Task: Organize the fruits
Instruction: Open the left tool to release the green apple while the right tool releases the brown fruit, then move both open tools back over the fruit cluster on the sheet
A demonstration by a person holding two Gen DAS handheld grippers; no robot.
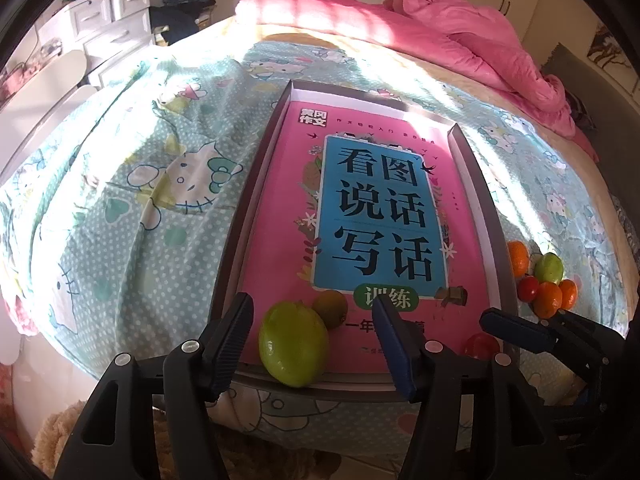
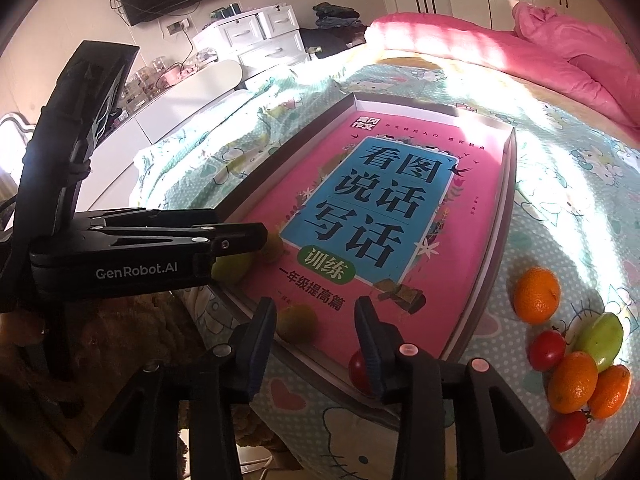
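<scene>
Left wrist view, left gripper (image 1: 314, 344): jaws standing wide apart, gripping nothing; a green fruit (image 1: 294, 345) is lying between them at the tray's (image 1: 486, 208) near rim
Behind it: a brownish fruit (image 1: 331, 307) and a red tomato (image 1: 482, 345) are sitting on the pink book (image 1: 360, 216) inside the tray
Right of the tray: the fruit pile (image 1: 542, 280) is resting on the bedsheet (image 1: 120, 184)
Right wrist view, right gripper (image 2: 316, 340): jaws gaping, holding nothing, hovering over the tray's near edge; the tomato is peeking from behind one finger (image 2: 370, 350)
In the way: the left gripper's black body is reaching in from the left over the green fruit
</scene>
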